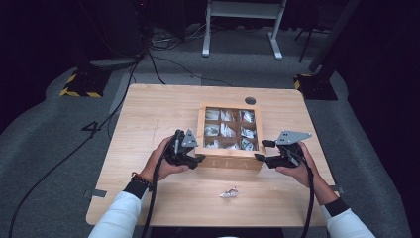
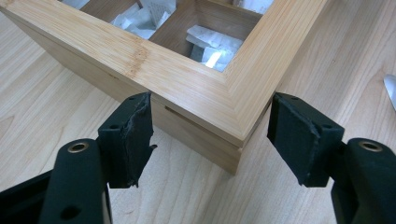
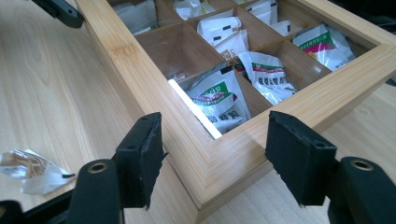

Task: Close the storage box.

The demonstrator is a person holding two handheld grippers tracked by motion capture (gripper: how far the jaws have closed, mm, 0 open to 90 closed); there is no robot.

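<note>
A wooden tea box [image 1: 228,162] marked TEA stands on the table, its compartments filled with white tea sachets [image 3: 219,95]. My left gripper [image 1: 196,159] is at the box's front left corner. In the left gripper view that corner [image 2: 219,116] lies between the jaws of the left gripper [image 2: 210,135], whose pad tips are close beside both walls. My right gripper [image 1: 263,150] straddles the front right corner [image 3: 210,163] in the same way, and the right gripper [image 3: 212,154] shows no clear press. One loose sachet [image 1: 229,193] lies in front of the box.
The light wooden table [image 1: 148,114] has a round hole [image 1: 250,100] behind the box. The loose sachet [image 3: 28,170] lies just left of the right jaws. Cables and a white desk frame [image 1: 242,29] are on the floor beyond.
</note>
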